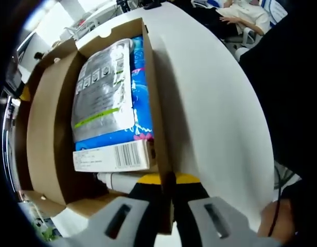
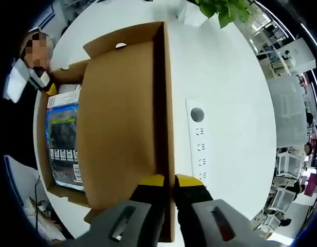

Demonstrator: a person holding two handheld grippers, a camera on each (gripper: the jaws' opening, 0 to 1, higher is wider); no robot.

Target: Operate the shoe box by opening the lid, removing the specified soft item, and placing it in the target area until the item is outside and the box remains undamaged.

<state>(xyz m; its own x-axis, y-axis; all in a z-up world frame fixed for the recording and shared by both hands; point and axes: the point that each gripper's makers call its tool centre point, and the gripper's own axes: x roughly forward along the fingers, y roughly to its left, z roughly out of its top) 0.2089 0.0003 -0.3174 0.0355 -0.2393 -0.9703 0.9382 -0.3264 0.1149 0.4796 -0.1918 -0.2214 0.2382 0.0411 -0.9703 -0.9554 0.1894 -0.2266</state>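
Matt cardboard shoe box [image 1: 50, 118], glossy plastic packet [image 1: 103, 92]

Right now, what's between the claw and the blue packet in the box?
In the left gripper view, a white barcoded carton lies between the left claw and the blue packet, plus a white tube-like item.

shoe box [image 1: 50, 128] on table [image 1: 215, 103] | packet [image 1: 104, 90] in box, on top of pack [image 1: 140, 77] | carton [image 1: 112, 156] beside packet | lid [image 2: 122, 123] raised | socket strip [image 2: 198, 141] beside box
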